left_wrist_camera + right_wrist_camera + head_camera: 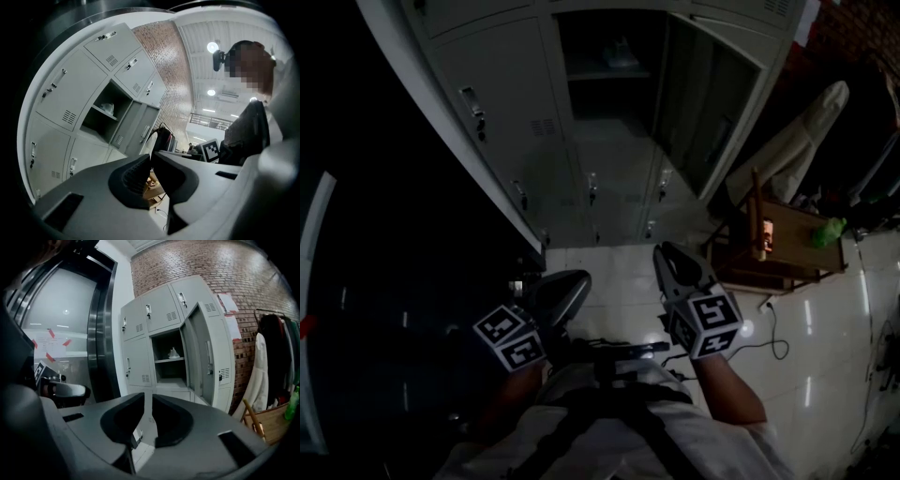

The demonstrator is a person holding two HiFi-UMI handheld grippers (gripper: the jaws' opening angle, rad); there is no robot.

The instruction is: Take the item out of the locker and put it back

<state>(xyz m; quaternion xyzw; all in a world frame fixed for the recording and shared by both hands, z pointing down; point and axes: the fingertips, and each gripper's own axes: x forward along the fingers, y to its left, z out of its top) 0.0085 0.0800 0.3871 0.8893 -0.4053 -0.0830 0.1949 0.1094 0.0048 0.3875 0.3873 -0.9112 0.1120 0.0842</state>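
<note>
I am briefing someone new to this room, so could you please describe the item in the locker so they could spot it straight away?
Against the brick wall stands a grey locker bank; only one of its doors hangs open. Inside that compartment, on the shelf, sits a small pale item, the only thing visible in there.

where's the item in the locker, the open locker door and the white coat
item on the shelf (174, 353), right gripper view, middle of the pale lump
open locker door (199, 357), right gripper view, flat face at mid-height
white coat (259, 380), right gripper view, middle of the hanging cloth
</note>
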